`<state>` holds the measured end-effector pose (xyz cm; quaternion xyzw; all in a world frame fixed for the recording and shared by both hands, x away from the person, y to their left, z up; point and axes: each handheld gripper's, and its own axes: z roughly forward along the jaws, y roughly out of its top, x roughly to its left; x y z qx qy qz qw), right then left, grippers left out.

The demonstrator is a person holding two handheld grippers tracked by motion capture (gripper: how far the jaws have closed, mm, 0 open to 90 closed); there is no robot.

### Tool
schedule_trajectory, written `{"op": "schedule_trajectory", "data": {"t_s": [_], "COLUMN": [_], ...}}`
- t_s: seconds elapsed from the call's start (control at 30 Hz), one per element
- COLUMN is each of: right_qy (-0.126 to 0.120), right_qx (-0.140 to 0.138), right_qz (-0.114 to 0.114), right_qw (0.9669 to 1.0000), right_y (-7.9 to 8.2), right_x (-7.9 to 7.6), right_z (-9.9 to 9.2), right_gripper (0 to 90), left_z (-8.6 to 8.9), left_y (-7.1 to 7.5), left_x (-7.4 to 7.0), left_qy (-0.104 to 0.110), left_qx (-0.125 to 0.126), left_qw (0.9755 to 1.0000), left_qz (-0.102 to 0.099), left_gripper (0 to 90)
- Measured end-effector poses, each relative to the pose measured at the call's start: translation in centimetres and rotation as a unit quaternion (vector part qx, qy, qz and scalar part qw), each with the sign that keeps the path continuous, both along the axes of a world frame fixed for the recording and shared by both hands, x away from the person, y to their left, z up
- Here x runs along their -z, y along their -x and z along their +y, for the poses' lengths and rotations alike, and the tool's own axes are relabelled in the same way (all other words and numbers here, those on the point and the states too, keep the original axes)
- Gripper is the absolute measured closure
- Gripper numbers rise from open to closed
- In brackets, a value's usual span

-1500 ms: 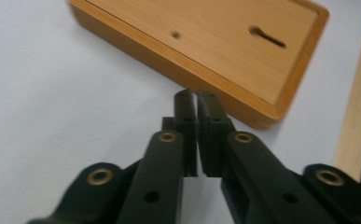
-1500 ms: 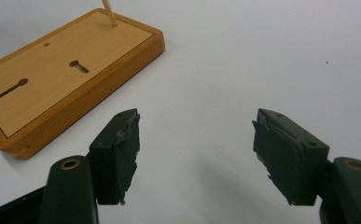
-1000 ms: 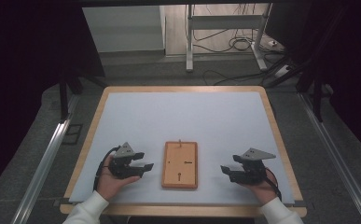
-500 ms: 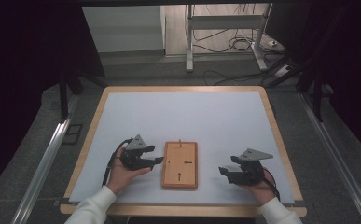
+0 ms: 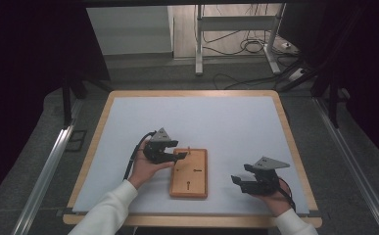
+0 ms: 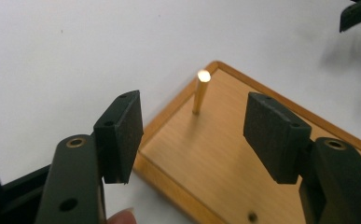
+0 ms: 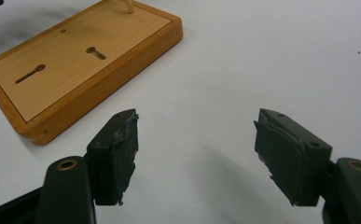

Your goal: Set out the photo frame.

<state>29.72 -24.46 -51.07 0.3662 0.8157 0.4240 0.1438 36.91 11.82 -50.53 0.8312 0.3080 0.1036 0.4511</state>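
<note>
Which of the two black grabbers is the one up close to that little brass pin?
The left gripper. Its open jaws point at the brass pin standing on the wooden board. The right gripper sits off to the board's other side, over bare table.

You have a flat rectangular wooden board [image 5: 189,174] lying on the white table top, near the table's front edge, its long side running away from you. Its pale top is framed by a darker orange-brown rim and carries two dark keyhole-shaped slots. A thin brass peg [image 6: 200,92] stands upright near the board's far left corner, its tip catching the light.
</note>
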Motion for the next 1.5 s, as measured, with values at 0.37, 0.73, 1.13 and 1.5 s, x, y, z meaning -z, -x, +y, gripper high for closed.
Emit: {"op": "schedule_trajectory", "data": {"t_s": [0.37, 0.73, 1.13, 1.5], "right_qy": [0.002, 0.003, 0.008, 0.009], "right_qx": [-0.002, -0.004, -0.005, -0.005], "right_qz": [-0.003, -0.003, -0.002, -0.003], "right_qw": [1.0, 1.0, 0.9999, 0.9999], "right_y": [0.1, 0.1, 0.1, 0.2], "right_x": [-0.1, -0.1, 0.0, 0.0], "right_z": [0.1, 0.0, 0.1, 0.2], "right_gripper": [30.0, 29.9, 29.9, 29.9], "left_z": [-1.7, -3.4, -3.2, -3.5], "left_y": [-1.5, -2.7, -3.0, -2.8], "left_x": [0.8, 2.1, 2.3, 2.2], "left_qy": [-0.013, -0.022, -0.02, -0.018], "left_qx": [0.027, 0.053, 0.045, 0.057], "left_qw": [0.9995, 0.9983, 0.9988, 0.9982], "left_qz": [0.006, 0.013, 0.001, 0.008], "left_gripper": [39.8, 44.9, 70.4, 82.9]}}
